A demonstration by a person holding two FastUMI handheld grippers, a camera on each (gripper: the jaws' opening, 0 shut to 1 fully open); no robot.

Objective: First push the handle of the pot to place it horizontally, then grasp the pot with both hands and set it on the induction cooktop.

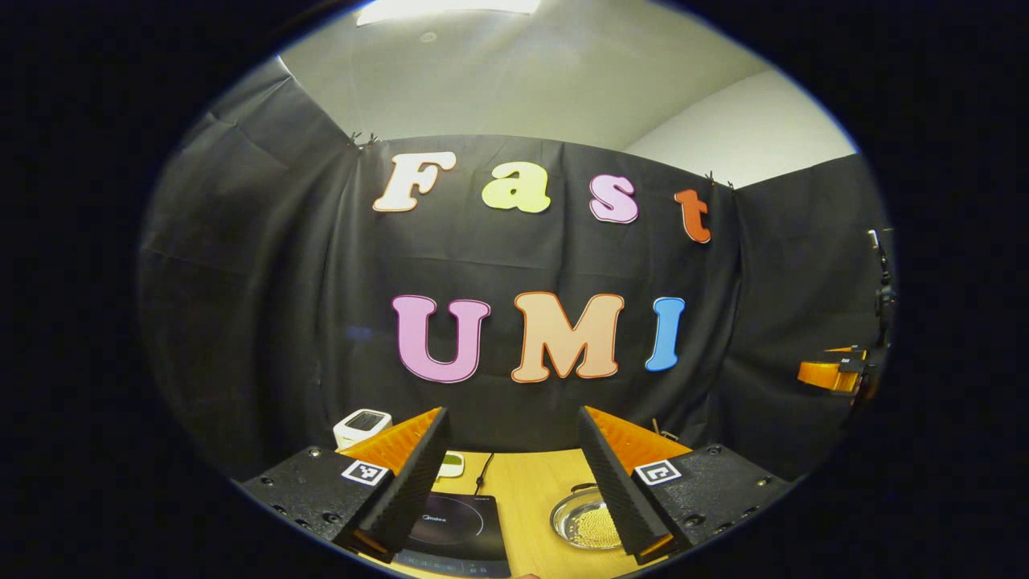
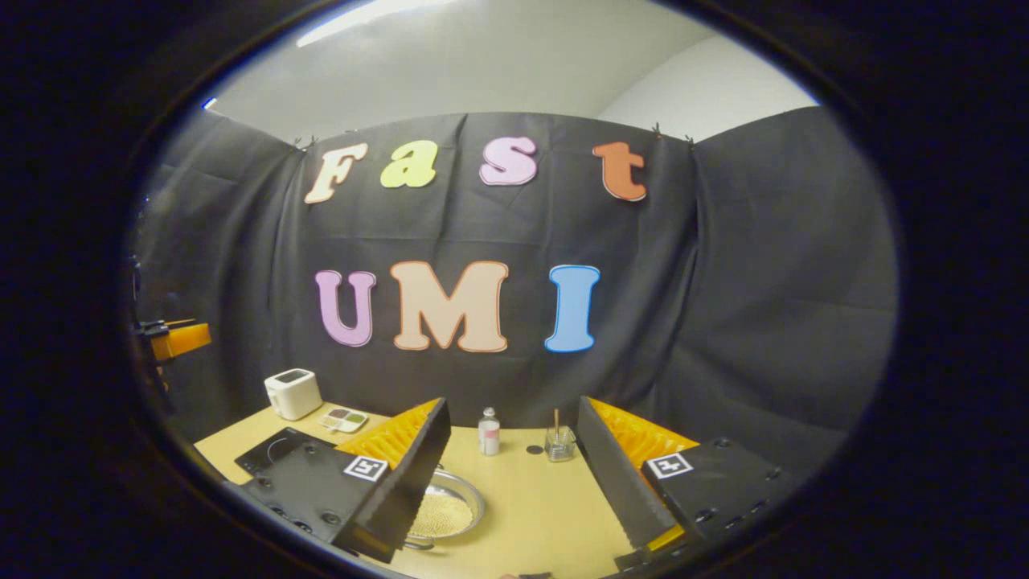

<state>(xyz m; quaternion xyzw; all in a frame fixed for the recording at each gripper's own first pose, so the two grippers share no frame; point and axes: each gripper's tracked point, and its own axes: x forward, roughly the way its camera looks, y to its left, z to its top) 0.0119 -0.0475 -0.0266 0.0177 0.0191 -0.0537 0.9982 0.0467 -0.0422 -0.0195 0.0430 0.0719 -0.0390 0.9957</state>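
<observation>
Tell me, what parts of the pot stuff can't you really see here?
- Pot, left gripper view: the right finger of the left tongs hides its right side; the handle's direction is unclear.
- Pot, right gripper view: the left finger of the right tongs covers its left side.
- Induction cooktop, left gripper view: near edge cut off.
- Small bottle, right gripper view: too small to identify.

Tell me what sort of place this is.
Likely a mock kitchen in a cloth-walled recording booth: a wooden table carries an induction cooktop, a metal pot of small beads, and a white toaster.
</observation>
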